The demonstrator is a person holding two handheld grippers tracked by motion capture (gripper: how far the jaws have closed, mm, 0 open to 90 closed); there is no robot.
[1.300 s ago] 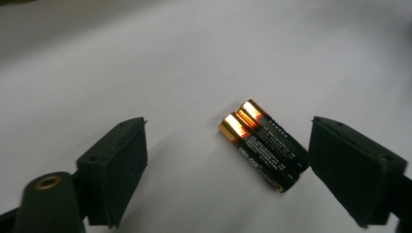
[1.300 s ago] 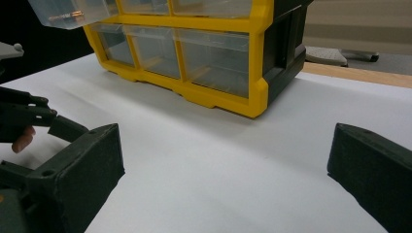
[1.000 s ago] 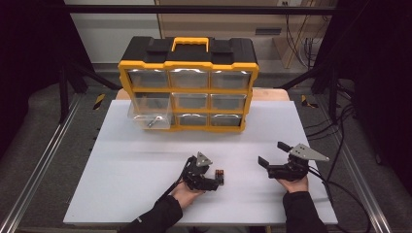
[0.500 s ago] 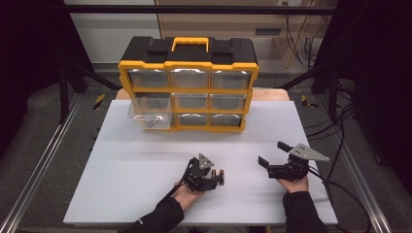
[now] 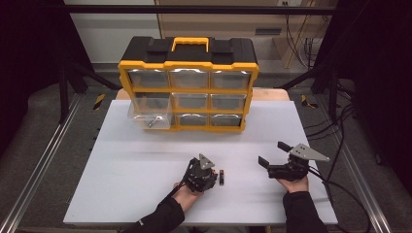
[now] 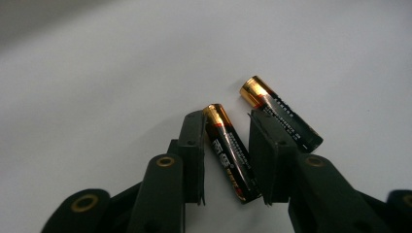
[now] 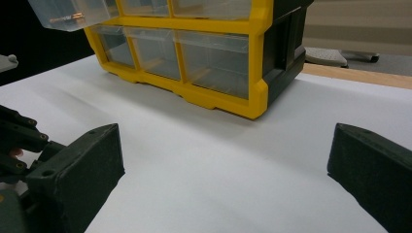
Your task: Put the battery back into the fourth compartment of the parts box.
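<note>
So the left gripper (image 6: 226,160) is sitting low on the white table (image 5: 121,184) with a battery (image 6: 231,153) lying between its jaws, long axis running pretty much along the jaws rather than across them, gold cap pointing away from the hand. The jaws have just been closing in and are standing narrow now, nearly hugging the battery's sides; looks to me like a sliver of gap is remaining on the left side, so I wouldn't call it gripped yet. A second battery (image 6: 282,114) is lying just beyond the right jaw, roughly parallel, close but apart from the first. Both are black with a gold end and an orange band, smooth and round, so I'm guessing they'll roll if nudged. The left hand is clearly the nearer one; the right gripper (image 5: 274,154) is hovering well off to the side, jaws wide with nothing in them. Farther back, the yellow organizer (image 5: 187,92) is standing with one drawer (image 5: 150,114) pulled out.
</note>
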